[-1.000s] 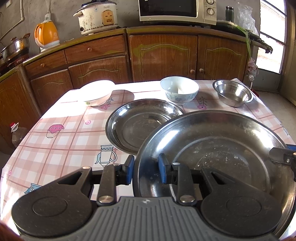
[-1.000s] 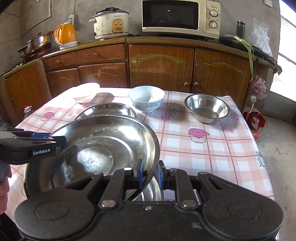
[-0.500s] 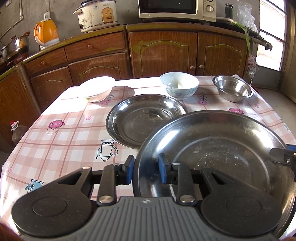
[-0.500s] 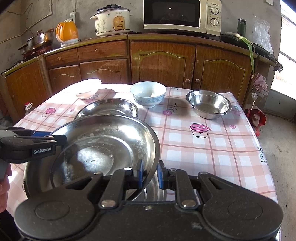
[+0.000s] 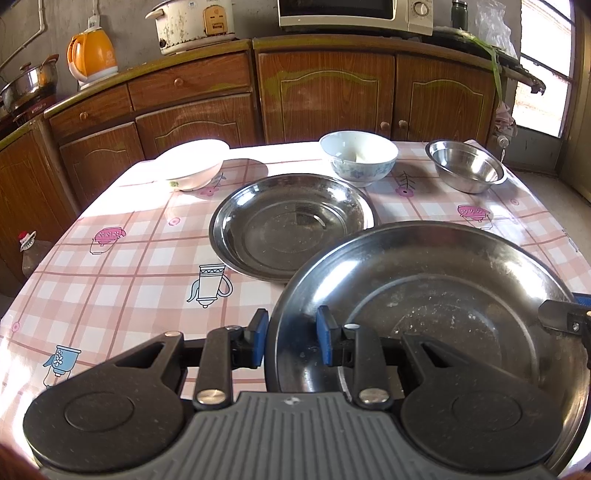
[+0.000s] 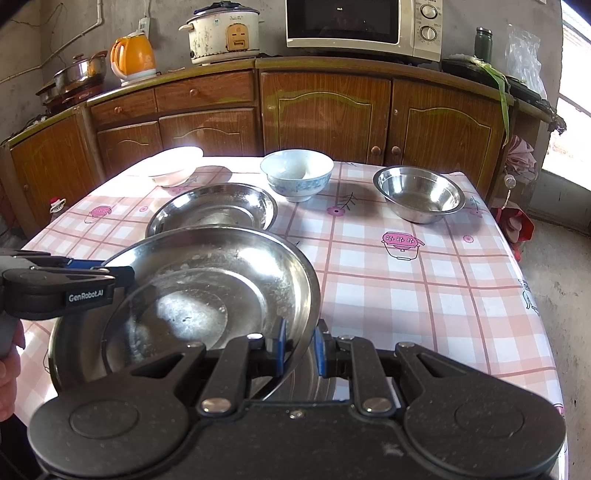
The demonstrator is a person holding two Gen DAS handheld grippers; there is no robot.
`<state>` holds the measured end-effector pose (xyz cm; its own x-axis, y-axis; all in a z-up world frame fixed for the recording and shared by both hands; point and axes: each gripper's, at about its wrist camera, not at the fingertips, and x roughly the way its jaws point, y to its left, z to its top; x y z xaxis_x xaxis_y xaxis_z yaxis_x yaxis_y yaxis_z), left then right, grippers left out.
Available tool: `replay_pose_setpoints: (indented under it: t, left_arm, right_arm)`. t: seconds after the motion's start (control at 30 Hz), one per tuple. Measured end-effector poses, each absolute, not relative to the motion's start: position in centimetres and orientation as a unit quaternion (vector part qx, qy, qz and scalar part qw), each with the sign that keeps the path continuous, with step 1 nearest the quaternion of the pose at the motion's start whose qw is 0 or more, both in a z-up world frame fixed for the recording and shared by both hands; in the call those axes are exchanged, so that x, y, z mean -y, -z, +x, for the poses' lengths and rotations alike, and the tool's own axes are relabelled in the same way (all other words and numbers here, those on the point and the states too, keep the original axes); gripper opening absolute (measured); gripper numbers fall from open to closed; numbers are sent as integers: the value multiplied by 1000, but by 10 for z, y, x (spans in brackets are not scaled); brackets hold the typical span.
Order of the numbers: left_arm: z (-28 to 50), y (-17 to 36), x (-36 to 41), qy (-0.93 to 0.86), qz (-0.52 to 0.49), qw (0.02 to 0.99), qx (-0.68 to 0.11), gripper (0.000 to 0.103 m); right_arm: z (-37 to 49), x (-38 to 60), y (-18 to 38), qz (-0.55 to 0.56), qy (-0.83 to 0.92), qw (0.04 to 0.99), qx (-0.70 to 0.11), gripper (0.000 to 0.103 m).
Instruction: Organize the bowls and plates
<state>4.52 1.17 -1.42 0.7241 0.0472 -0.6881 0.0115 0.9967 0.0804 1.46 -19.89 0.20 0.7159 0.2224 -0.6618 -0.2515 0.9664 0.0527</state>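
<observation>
A large steel plate [image 5: 443, 295] hangs tilted above the near part of the checked table [image 5: 110, 277]. My left gripper [image 5: 291, 332] is shut on its left rim, one blue pad inside and one outside. My right gripper [image 6: 300, 345] is shut on the opposite rim of the same plate [image 6: 207, 288]. The right wrist view shows my left gripper [image 6: 122, 271] clamped at the plate's far left edge. A smaller steel plate [image 5: 291, 225] lies flat just beyond the held one. Behind it stand a white bowl [image 5: 192, 162], a blue-patterned bowl [image 5: 358, 158] and a steel bowl [image 5: 465, 170].
Wooden cabinets [image 6: 325, 114] run behind the table, carrying a microwave [image 6: 362, 26], a rice cooker [image 6: 221, 33] and an orange kettle [image 6: 133, 55]. A strip of another steel surface [image 6: 314, 380] shows under the held plate's near rim. A hand [image 6: 9, 369] holds the left gripper.
The table and the cabinets have slid slightly upward in both views. The large plate keeps the same place in both pairs of jaws, and neither grip has changed.
</observation>
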Motion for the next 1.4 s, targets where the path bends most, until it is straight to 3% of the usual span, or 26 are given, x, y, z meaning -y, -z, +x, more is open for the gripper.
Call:
replay_pose_setpoints:
  t: [1.4]
  left_arm:
    - [47,55,2,-1,51,910,-411,28]
  right_arm:
    - [16,207,39,-10,-114,908,-403,21]
